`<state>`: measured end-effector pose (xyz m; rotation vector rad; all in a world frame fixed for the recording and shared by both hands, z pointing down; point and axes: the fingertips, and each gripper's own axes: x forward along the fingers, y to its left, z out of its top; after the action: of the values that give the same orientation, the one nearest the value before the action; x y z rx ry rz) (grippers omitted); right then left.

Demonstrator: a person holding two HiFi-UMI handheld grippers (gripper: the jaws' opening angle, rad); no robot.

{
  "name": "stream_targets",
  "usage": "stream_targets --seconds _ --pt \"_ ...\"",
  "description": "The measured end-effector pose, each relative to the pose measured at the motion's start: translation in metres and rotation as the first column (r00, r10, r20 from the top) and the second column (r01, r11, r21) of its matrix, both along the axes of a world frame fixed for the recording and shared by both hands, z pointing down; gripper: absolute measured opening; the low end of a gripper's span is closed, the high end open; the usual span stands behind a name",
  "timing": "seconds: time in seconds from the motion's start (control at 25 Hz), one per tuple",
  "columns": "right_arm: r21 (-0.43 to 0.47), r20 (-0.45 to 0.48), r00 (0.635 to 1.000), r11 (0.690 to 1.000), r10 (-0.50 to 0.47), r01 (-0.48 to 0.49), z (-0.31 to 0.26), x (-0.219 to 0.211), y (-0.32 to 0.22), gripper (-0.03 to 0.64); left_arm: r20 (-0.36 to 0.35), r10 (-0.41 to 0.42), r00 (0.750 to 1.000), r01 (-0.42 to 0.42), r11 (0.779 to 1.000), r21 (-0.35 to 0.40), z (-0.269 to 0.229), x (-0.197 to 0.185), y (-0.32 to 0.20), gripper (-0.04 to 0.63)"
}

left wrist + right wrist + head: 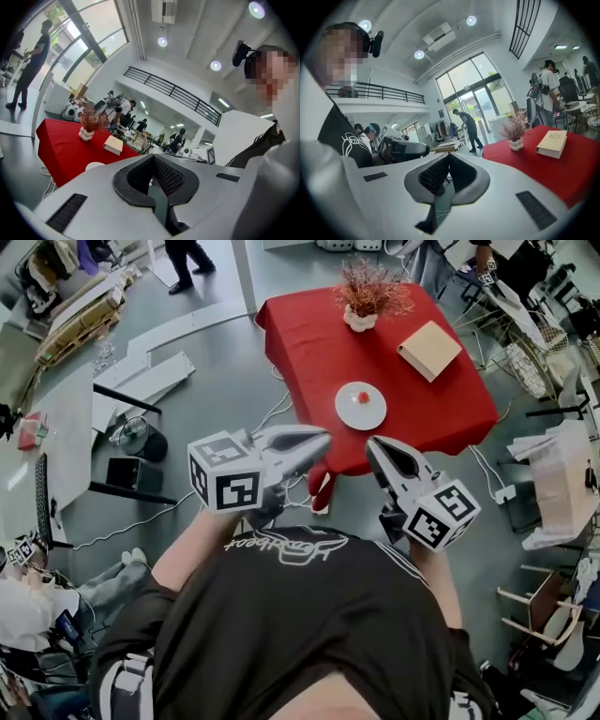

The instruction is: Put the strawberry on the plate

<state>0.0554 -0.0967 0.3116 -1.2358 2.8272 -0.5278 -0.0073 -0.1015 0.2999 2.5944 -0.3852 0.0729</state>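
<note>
around: red table (309, 343), dried plant in a white vase (360, 319) at the far end, tan book (429, 350) to its right
left gripper (323, 439): jaws pressed together, gripping nothing, held off the table's near edge
right gripper (372, 446): same deal, clamped shut and empty
strawberry (363, 397): small, red, sitting mid white plate (347, 414), well apart from both grippers

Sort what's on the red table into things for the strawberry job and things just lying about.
For the job: strawberry, already lying on the plate; left gripper and right gripper, both shut and empty.
Lying about: book; dried plant in its white vase.
</note>
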Motion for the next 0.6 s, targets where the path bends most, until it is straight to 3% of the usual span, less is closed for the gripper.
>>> stream_targets --seconds 0.16,0.6 --pt "0.016 -0.008 1.0 1.0 0.014 -0.014 -0.006 0.013 0.017 0.009 0.003 -0.011 1.0 0.011 0.999 0.035 -0.009 0.011 0.015 0.006" --pt "0.001 0.013 1.0 1.0 -0.003 0.003 -0.004 0.044 0.074 0.009 0.035 -0.056 0.998 0.055 0.998 0.029 -0.005 0.042 0.069 0.006"
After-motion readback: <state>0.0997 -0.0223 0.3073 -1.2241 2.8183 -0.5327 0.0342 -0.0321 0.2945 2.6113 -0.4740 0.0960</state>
